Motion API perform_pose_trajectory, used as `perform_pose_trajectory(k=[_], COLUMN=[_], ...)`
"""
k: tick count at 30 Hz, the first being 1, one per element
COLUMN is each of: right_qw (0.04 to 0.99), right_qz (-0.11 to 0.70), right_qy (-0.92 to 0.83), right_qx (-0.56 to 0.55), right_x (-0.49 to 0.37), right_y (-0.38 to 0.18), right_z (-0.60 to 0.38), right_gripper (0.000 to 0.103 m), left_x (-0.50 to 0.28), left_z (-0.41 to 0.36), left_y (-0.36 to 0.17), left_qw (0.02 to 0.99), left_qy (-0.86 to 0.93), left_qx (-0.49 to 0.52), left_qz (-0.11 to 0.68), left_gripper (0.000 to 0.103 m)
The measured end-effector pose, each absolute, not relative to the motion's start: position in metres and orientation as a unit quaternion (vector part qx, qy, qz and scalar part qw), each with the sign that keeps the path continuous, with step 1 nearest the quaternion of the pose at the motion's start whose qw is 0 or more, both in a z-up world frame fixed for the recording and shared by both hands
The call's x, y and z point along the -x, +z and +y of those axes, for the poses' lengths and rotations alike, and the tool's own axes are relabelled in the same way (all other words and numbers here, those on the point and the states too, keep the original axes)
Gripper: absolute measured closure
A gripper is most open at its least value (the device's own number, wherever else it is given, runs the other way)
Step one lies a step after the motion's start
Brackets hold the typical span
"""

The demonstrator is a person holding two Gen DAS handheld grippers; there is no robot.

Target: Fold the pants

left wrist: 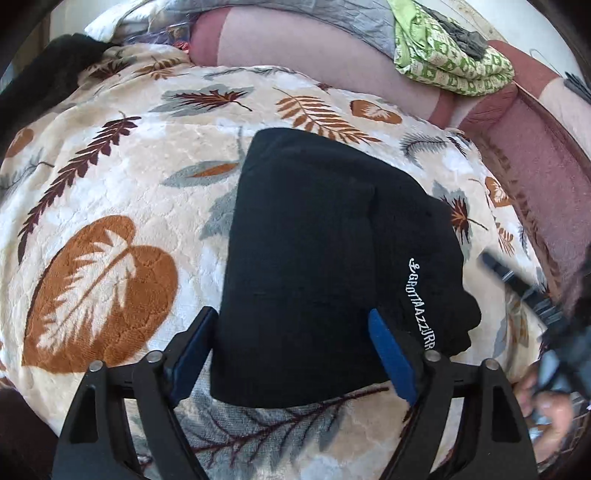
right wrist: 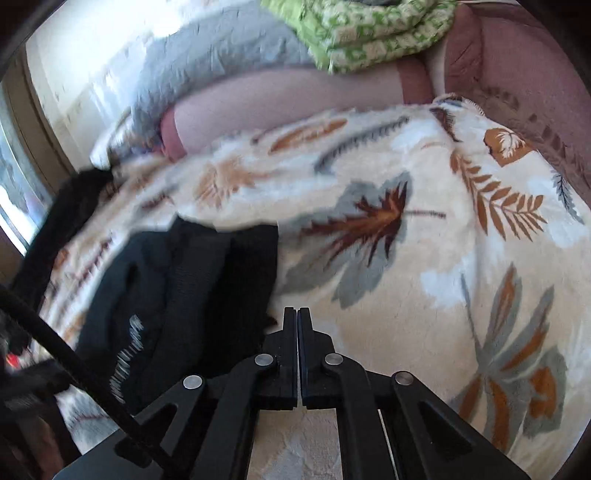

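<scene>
Your pants [left wrist: 310,266] lie folded mid-blanket [left wrist: 110,192], seemingly the final step. Your left gripper [left wrist: 295,354] straddles them, jaws wide; your right gripper [right wrist: 297,321] is closed, empty. Next, likely straighten the bundle's edges.

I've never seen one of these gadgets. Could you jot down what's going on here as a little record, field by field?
Setting: leaf-print blanket spread on a pink sofa
Garment: black pants, folded into a compact bundle, white lettering along one edge
Left hand-held gripper: open, blue pads either side of the bundle's near end, not pressing it
Right hand-held gripper: shut, holding nothing, over bare blanket beside the pants
Also there: folded green patterned cloth on the sofa back; grey quilted cover behind
</scene>
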State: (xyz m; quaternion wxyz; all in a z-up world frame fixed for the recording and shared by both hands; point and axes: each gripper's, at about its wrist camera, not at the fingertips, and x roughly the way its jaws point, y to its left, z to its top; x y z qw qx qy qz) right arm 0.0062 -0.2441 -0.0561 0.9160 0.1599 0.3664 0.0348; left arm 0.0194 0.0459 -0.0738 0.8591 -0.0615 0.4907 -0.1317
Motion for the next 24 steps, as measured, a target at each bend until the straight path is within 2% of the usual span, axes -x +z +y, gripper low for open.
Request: perform_pose_trajectory(k=[4,9,11,14,19,24], right_qw=[0.939,0.918,0.911,0.922,0.932,0.937], right_qz=[0.28,0.326,0.363,0.371,0.359,0.341], right_qy=[0.087,0.15,0.144,0.082,0.008,-0.009], right_qx=[-0.182,-0.168,-0.134,-0.07,-0.044,-0.069], right_x=[0.017,0.007,-0.001,-0.003,0.005,0.017], right_y=[-0.029,-0.042,-0.054,-0.064,-0.064,-0.055], right_z=[-0.242,-0.205,-0.191,-0.182,-0.192,-0.205], right_gripper=[0.099,0.098,0.088,0.058,0.057,0.053], left_x=[-0.021,-0.008,0.0,0.007,0.015,0.022], left_z=[0.05,0.055,0.057,0.058,0.063,0.066], left_y=[-0.073,-0.055,-0.046,-0.036,-0.025,-0.021], left_qw=[0.852,0.863,0.872,0.881,0.888,0.892], left_qy=[-0.139,-0.13,-0.121,-0.106,-0.093,-0.08], left_qx=[0.076,0.083,0.074,0.06,0.06,0.052], left_qz=[0.5,0.481,0.468,0.457,0.446,0.443], left_gripper=[0.018,0.019,0.019,0.018,0.018,0.018])
